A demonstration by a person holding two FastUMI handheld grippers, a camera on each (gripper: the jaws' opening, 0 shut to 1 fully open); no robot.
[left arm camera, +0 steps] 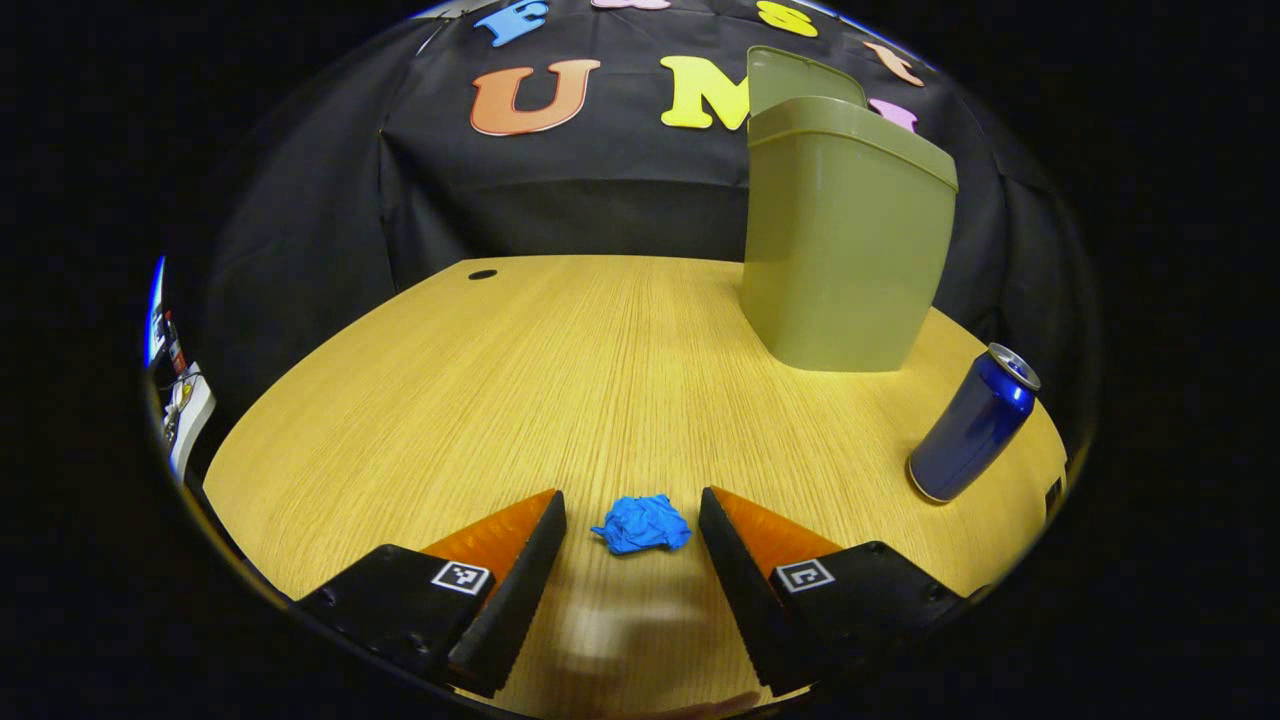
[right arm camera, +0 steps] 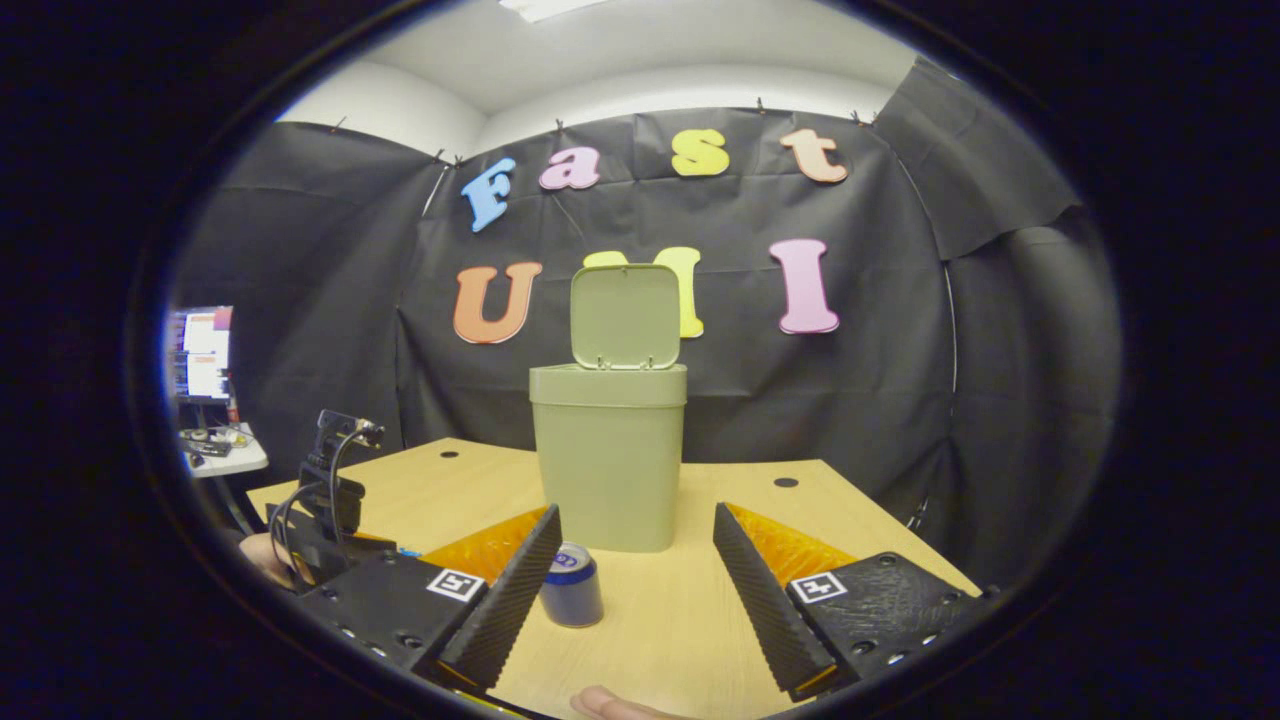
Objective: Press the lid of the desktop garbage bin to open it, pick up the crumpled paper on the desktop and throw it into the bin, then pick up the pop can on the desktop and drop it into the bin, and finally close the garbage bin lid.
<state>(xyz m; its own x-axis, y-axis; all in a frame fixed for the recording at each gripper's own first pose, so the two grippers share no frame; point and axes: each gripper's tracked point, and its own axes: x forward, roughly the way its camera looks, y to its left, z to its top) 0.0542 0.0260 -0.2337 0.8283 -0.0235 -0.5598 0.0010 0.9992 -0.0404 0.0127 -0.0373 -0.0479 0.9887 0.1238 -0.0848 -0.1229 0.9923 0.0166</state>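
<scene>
Crumpled paper (left arm camera: 642, 524) lies between the left gripper's (left arm camera: 632, 520) spread fingers, bin (left arm camera: 845, 240) at one o'clock, lid up: close squarely around it. Right gripper (right arm camera: 636, 540), also spread, faces the pop can (right arm camera: 571, 585) at seven o'clock.

Left claw (left arm camera: 632, 545) spread around crumpled paper (left arm camera: 642, 524), open-lidded bin (left arm camera: 842, 235), pop can (left arm camera: 973, 423) on table (left arm camera: 480, 400)
</scene>
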